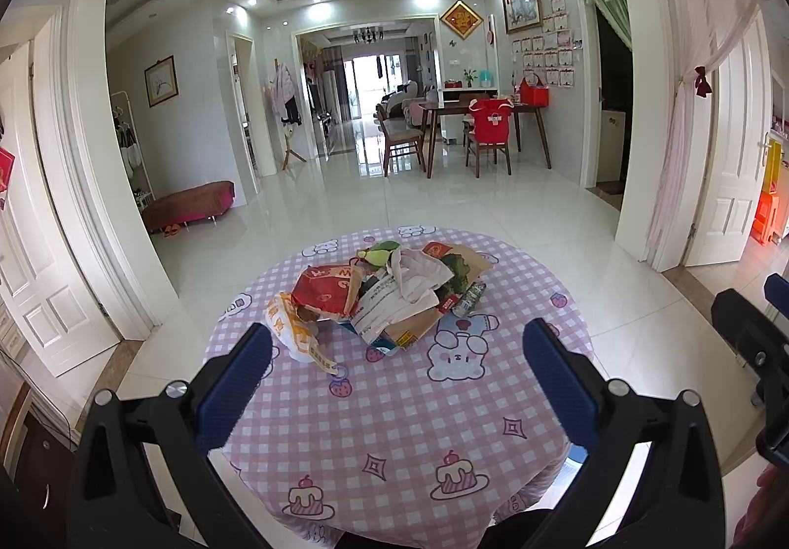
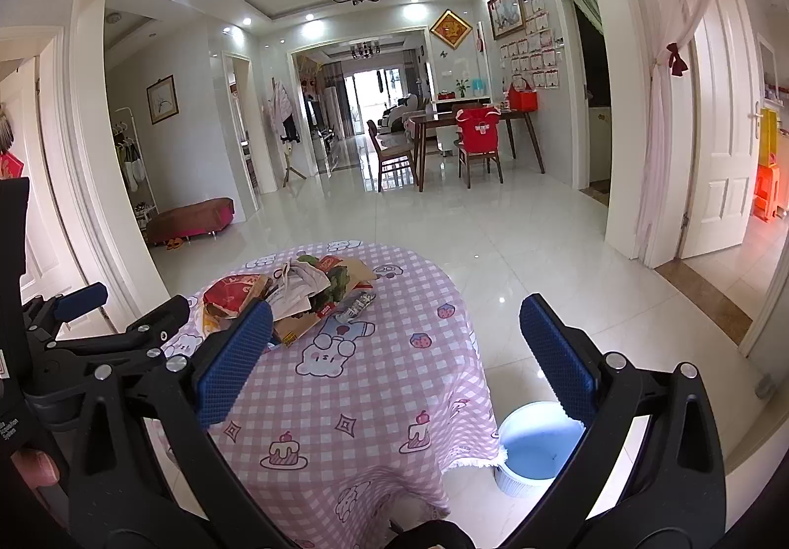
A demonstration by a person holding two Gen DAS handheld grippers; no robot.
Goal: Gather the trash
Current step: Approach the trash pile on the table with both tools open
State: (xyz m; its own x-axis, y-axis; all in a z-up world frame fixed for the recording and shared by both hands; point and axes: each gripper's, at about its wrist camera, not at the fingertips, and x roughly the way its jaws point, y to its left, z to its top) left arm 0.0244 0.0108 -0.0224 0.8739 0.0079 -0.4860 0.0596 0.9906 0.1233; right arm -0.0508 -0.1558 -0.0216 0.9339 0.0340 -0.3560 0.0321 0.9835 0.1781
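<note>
A pile of trash (image 1: pixel 389 297) lies on the far half of a small table with a pink checked cloth (image 1: pixel 394 426): a red and orange snack bag (image 1: pixel 328 290), crumpled white paper (image 1: pixel 419 275), brown cardboard, a crushed bottle (image 1: pixel 471 297). My left gripper (image 1: pixel 394 366) is open and empty, short of the pile. My right gripper (image 2: pixel 394 347) is open and empty, over the table's right side; the pile (image 2: pixel 291 295) is ahead to its left. A light blue bin (image 2: pixel 537 448) stands on the floor at the table's right.
White tiled floor (image 1: pixel 493 204) surrounds the table. A dining table with chairs (image 1: pixel 473 130) stands far back. A red low bench (image 1: pixel 190 204) is at the left wall. White door frames stand at both sides. The left gripper shows in the right wrist view (image 2: pixel 98 327).
</note>
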